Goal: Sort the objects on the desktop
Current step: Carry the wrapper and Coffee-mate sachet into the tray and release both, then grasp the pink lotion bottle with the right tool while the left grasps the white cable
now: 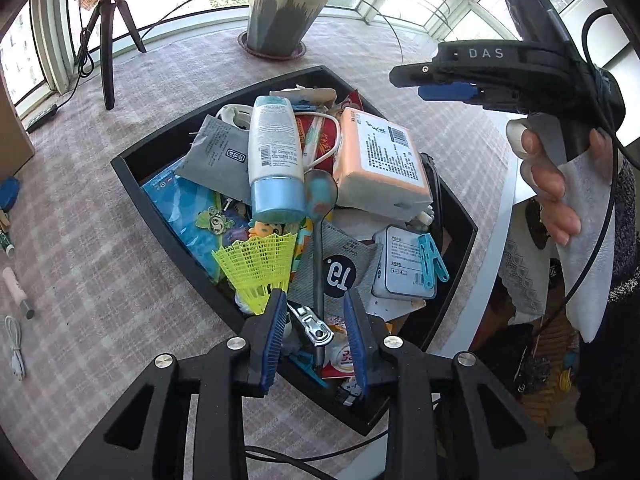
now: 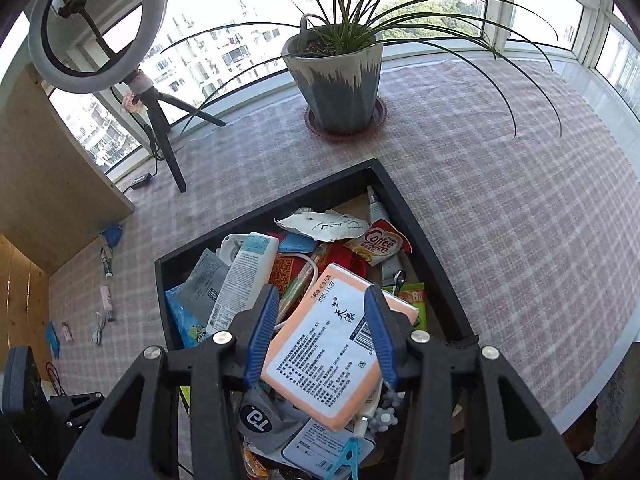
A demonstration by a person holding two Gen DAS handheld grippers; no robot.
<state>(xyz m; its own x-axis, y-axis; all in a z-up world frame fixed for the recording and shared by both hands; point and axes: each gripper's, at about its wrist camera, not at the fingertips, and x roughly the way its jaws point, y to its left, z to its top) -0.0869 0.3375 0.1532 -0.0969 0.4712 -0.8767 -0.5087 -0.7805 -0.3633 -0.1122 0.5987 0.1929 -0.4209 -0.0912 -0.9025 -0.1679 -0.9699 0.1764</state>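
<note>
Both claws hang empty over the heaped black tray (image 1: 168, 208) on the bench, the left claw (image 1: 316, 336) narrowly parted above a nail clipper (image 1: 312, 326) and the right claw (image 2: 322, 336) wider, straddling the orange tissue pack (image 2: 332, 344) without pressing it, probably the next pick.

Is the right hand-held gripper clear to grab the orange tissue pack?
Probably yes: the tissue pack lies on top of the pile, uncovered, with the right hand-held gripper open around it.

Black tray (image 2: 416, 236) crammed to its rim; no gap left inside. Bench (image 2: 500, 184) clear along its right edge. Far edge blocked by plant pot (image 2: 340, 84) and tripod (image 2: 168, 148).
</note>
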